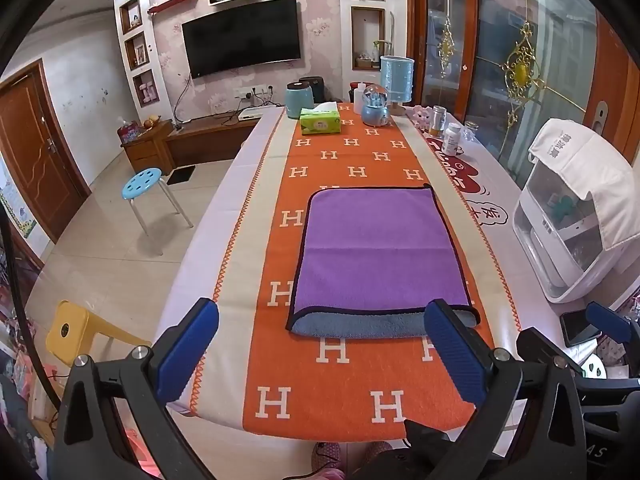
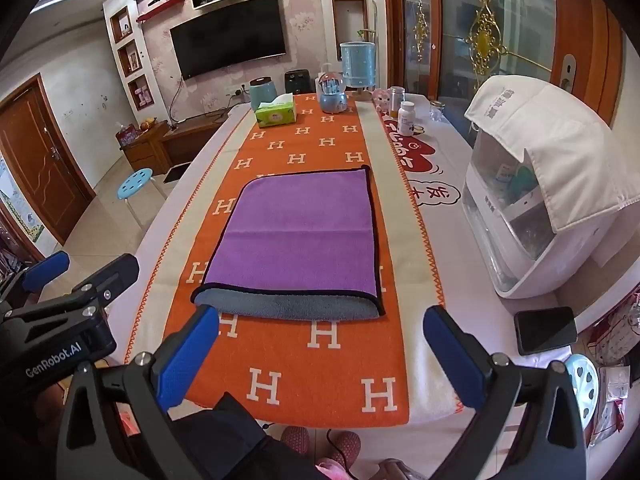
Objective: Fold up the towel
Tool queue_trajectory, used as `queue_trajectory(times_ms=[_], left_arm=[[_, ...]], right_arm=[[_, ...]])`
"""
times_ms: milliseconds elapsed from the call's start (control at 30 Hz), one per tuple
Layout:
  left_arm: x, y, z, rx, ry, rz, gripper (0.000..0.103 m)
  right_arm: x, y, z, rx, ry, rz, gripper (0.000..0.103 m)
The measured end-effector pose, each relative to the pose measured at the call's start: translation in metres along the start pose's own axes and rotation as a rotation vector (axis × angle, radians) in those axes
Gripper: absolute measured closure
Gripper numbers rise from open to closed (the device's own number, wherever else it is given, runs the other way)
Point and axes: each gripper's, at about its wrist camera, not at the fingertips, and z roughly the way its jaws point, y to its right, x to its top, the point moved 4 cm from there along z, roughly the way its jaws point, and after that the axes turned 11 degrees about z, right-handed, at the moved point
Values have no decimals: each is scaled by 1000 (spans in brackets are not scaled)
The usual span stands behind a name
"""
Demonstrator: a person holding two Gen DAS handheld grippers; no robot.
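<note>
Towel (image 1: 380, 256) folded flat on runner (image 1: 352, 392), ahead of both grippers; left fingers (image 1: 188, 348) spread, right fingers (image 2: 452, 356) spread, neither touching.

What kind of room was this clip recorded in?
Most likely a home living room: a black flat-screen television hangs on a wallpapered wall, a low wooden media cabinet stands below it, and the folded purple towel lies on a long table's orange H-patterned cloth.

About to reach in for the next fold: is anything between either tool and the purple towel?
Nothing visible. Only bare orange runner lies between the left tool, the right tool and the towel.
</note>
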Motion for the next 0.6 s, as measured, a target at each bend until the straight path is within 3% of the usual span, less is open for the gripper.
queue_trajectory(times_ms=[600], left_arm=[[0,0,0,-4,-2,-2,1]], right_arm=[[-2,-4,3,-3,-6,0,1]])
